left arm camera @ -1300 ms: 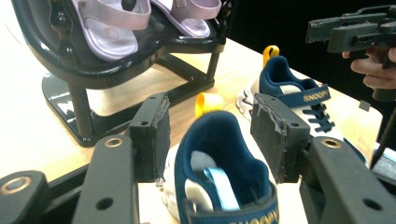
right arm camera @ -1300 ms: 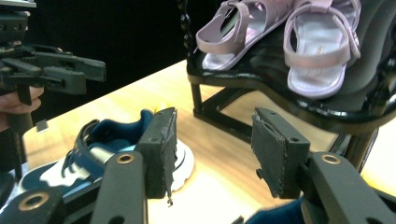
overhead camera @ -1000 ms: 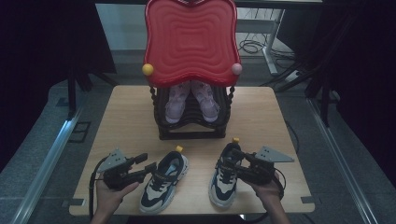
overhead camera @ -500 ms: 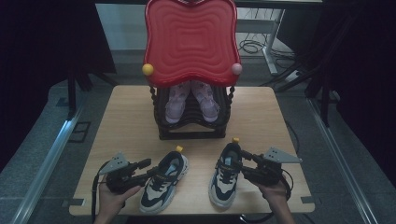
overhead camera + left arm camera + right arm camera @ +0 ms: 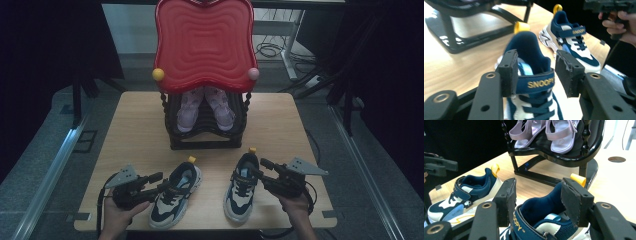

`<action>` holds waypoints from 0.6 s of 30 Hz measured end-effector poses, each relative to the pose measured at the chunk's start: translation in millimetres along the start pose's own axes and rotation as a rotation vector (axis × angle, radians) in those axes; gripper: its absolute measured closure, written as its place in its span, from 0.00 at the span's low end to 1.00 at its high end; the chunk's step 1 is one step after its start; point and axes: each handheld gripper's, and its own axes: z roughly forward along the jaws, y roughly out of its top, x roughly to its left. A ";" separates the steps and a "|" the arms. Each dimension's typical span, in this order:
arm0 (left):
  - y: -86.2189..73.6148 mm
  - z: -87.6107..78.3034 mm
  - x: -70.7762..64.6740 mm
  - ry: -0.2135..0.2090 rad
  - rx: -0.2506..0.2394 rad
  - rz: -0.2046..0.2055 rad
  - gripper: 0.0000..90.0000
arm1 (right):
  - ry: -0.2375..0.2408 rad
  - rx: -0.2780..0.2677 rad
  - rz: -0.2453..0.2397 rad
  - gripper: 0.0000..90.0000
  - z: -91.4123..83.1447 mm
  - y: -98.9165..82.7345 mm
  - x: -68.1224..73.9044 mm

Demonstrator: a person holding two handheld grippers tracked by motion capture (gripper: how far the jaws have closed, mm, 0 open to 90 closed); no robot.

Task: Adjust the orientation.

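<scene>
Standing side by side near the table's (image 5: 135,125) front edge, the two sneakers point toward the person. The left gripper (image 5: 161,183) straddles the left sneaker's (image 5: 175,196) collar, its jaws just closing, one pad touching, the other apart. The right gripper's (image 5: 256,169) jaws flank the right sneaker's (image 5: 242,188) collar; contact is unclear.

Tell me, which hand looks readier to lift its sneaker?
Probably the left. The left gripper has its jaws around the left sneaker at the strap; they have just been closing and already touch on one side. The right gripper straddles the right sneaker too, but looks clear of it.
</scene>
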 end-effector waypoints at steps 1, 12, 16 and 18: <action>-0.6 0.9 -2.2 -0.005 0.005 0.003 0.64 | -0.004 -0.005 0.004 0.52 0.3 0.1 0.1; -11.1 14.8 -25.5 -0.080 0.144 0.057 1.00 | -0.002 -0.012 -0.009 0.51 5.9 2.7 -0.1; -18.5 25.1 -36.0 -0.103 0.195 0.056 1.00 | -0.009 -0.007 -0.011 0.51 8.2 1.6 -0.1; -20.6 28.5 -38.9 -0.106 0.215 0.060 1.00 | -0.009 -0.004 -0.014 0.51 8.3 1.7 1.0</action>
